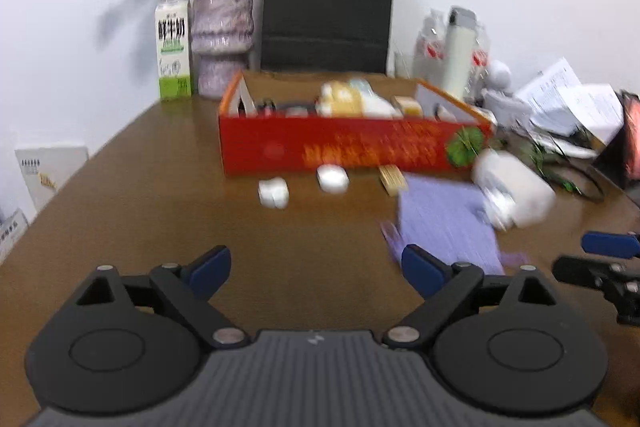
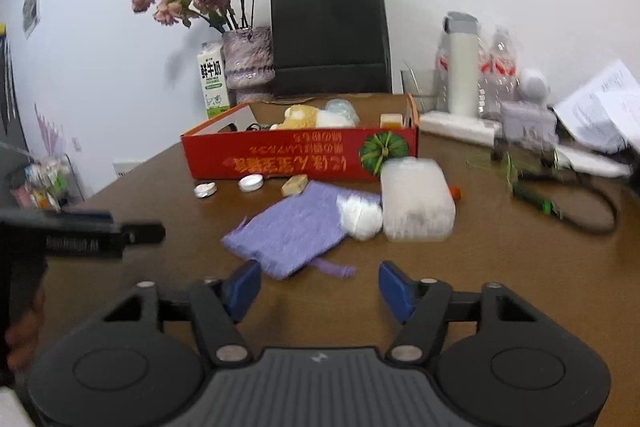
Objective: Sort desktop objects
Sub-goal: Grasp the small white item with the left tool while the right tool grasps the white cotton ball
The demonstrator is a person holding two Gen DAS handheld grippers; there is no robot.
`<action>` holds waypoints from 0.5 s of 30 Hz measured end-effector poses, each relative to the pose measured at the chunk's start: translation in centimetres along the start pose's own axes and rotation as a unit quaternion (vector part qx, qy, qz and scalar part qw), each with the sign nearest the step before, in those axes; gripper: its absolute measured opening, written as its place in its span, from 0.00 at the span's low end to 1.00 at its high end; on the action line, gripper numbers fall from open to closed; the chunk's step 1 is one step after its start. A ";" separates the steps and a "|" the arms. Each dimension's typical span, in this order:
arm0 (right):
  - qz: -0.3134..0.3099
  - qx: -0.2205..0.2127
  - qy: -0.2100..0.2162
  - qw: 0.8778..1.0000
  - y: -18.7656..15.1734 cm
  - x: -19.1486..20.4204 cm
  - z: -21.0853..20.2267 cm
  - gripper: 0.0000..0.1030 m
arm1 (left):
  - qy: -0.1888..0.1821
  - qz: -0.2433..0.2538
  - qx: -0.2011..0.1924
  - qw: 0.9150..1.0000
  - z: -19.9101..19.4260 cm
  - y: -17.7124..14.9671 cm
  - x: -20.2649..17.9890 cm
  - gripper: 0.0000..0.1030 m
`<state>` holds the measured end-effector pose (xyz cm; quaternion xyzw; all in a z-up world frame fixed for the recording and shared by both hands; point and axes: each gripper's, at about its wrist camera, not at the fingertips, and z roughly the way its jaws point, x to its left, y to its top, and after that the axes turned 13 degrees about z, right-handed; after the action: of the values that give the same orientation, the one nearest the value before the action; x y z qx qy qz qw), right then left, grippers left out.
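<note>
On the brown tabletop point(image 2: 500, 267) a red cardboard box point(image 2: 300, 157) stands open, with a plush toy and small packets inside. In front of it lie a purple knitted pouch point(image 2: 294, 227), a white crumpled ball point(image 2: 360, 215) touching the pouch's far corner, and a frosted plastic container point(image 2: 416, 199) just beside that ball. Near the box's front wall lie two small white lids point(image 2: 251, 182) and a tan block point(image 2: 295, 185).

The left hand-held gripper point(image 1: 316, 269) hangs over bare tabletop with its blue pads wide apart and nothing between them; the pouch's near edge lies just beyond its right pad. The right hand-held gripper point(image 2: 320, 285) has its pads apart too, somewhat narrower, with the pouch's near corner and drawstring just ahead of the gap, not clamped.

Behind the box stand a milk carton point(image 1: 173, 47), a purple vase point(image 1: 222, 39) of dried roses and a black paper bag point(image 1: 328, 7).
</note>
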<state>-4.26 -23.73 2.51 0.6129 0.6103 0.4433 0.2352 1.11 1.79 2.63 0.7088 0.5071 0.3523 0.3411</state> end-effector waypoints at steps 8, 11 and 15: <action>-0.065 0.018 -0.034 0.997 3.4 0.9 7.5 0.40 | 0.008 -0.040 0.039 0.998 9.7 3.4 4.1 0.63; -0.065 0.033 -0.043 0.996 3.2 0.8 8.8 0.37 | -0.005 -0.061 0.060 0.996 11.6 3.1 5.1 0.49; -0.065 0.045 -0.046 0.996 2.6 0.7 9.5 0.17 | -0.029 -0.033 0.047 0.998 11.4 2.7 4.4 0.51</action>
<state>4.95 -21.06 0.08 0.6016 0.6567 0.3704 0.2639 13.11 3.90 -0.40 0.7167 0.5362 0.2961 0.3336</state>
